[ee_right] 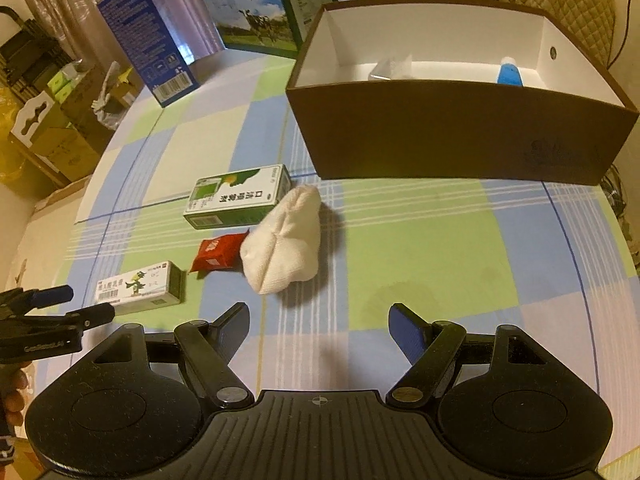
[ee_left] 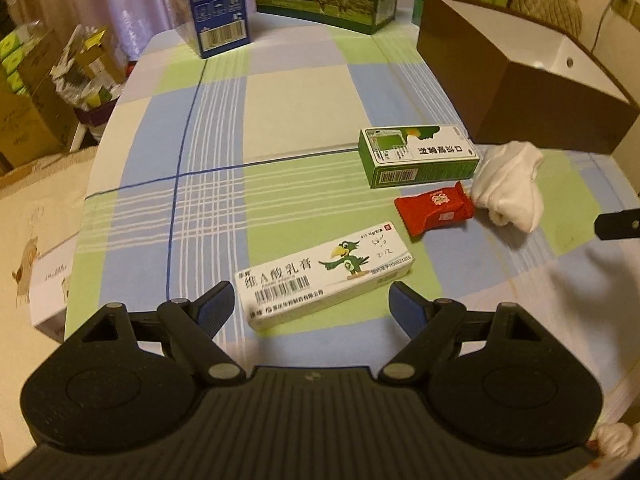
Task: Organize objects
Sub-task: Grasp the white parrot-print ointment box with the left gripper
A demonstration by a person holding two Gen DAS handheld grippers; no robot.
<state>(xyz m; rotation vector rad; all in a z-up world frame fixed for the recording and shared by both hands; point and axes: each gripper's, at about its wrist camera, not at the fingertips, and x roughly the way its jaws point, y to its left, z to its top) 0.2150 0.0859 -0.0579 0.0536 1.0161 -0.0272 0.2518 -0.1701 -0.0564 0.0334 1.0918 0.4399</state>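
Observation:
A long white ointment box (ee_left: 326,278) with a green bird on it lies on the checked tablecloth, between the spread fingers of my open left gripper (ee_left: 312,306). Beyond it lie a red snack packet (ee_left: 434,210), a green and white medicine box (ee_left: 418,156) and a rolled white sock (ee_left: 510,186). In the right wrist view my right gripper (ee_right: 318,328) hangs open over bare cloth, just short of the sock (ee_right: 286,242). The ointment box (ee_right: 140,286), the packet (ee_right: 218,254) and the green box (ee_right: 238,198) lie to its left. The left gripper's fingers (ee_right: 52,296) show at the left edge.
An open brown box (ee_right: 452,136) with a white inside stands at the back right and holds a blue item (ee_right: 510,74) and a clear item (ee_right: 390,68). A tall blue carton (ee_right: 146,40) and a cow-print carton (ee_right: 256,12) stand at the table's far end. Cardboard boxes (ee_left: 24,112) sit left of the table.

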